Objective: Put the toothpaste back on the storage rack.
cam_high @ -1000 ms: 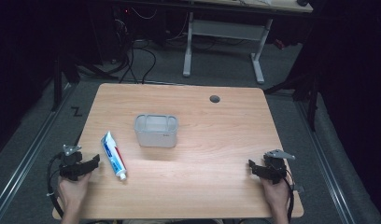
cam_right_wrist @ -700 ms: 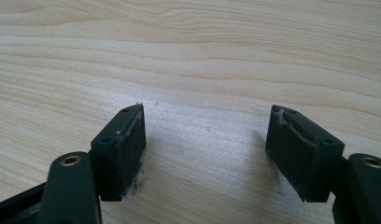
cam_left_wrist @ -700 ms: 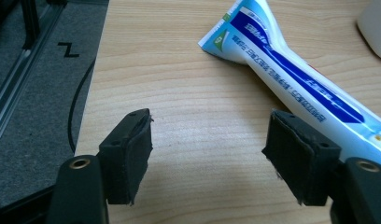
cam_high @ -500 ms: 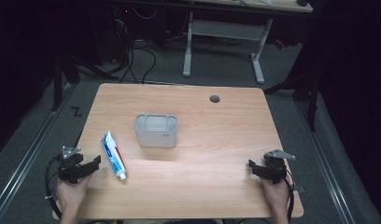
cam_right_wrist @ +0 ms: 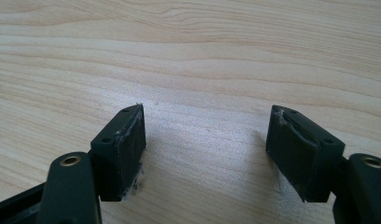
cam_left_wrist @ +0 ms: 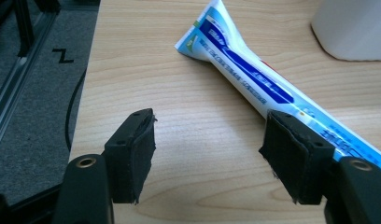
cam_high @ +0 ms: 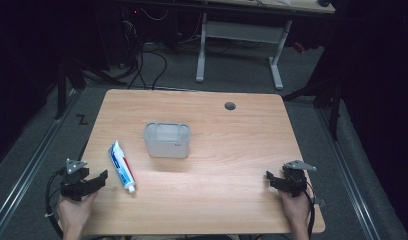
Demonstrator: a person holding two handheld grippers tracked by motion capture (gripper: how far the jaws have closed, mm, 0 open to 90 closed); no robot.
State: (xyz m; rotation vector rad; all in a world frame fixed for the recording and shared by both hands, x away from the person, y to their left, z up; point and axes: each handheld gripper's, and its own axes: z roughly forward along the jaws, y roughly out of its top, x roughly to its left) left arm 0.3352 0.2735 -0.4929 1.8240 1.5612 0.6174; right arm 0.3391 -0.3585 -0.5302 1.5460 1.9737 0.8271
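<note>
A blue and white toothpaste tube [cam_high: 122, 166] lies flat on the wooden table [cam_high: 217, 200], cap toward the front edge. A clear plastic container [cam_high: 167, 140] stands upright to its right, near the table's middle. My left gripper [cam_high: 99, 179] hovers at the table's left front edge, just left of the tube. In the left gripper view its jaws [cam_left_wrist: 209, 149] stand open, having just closed a little, over bare wood. The tube [cam_left_wrist: 254, 77] runs past the right jaw, and the container [cam_left_wrist: 354, 28] is at the top right. My right gripper [cam_high: 269, 179] rests open at the right front, with nothing between its jaws [cam_right_wrist: 207, 149].
A round cable hole [cam_high: 230, 106] sits near the table's far edge. A metal rail [cam_high: 27, 165] runs along the floor to the left of the table. Another desk's white legs [cam_high: 277, 60] and cables stand beyond the far edge.
My left gripper has shifted slightly beside the tube. The right gripper, tube and container have not moved.
</note>
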